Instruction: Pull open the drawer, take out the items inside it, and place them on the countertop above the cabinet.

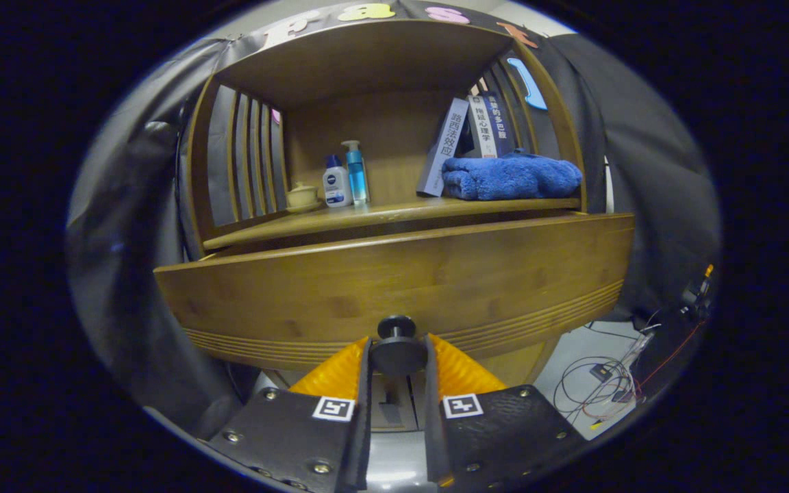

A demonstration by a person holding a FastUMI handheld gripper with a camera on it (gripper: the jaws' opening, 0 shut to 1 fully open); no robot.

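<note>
Tool pinching the round dark knob of the wooden drawer, one finger pressed on each side of the knob. Drawer front stands slightly forward of the cabinet, with a narrow dark gap visible between its top edge and the surface above it; the inside of the drawer is hidden behind the front panel, so its contents cannot be told. Grooved lines run along the lower edge of the drawer front, just beyond the fingers.

Surface above the drawer forms the floor of an open wooden compartment with slatted sides. Toward the left rear of this surface: a small cream lidded cup, beside it a white bottle with a dark blue cap, and just right of that a clear blue pump bottle, the two bottles standing close together and upright. Toward the right: a folded blue towel lying on the surface, with several books leaning behind it and to its left, tilted against one another.

Loose cables lie on the pale floor to the right of the cabinet, below the level of the drawer, with a dark cloth wall around the cabinet
</note>
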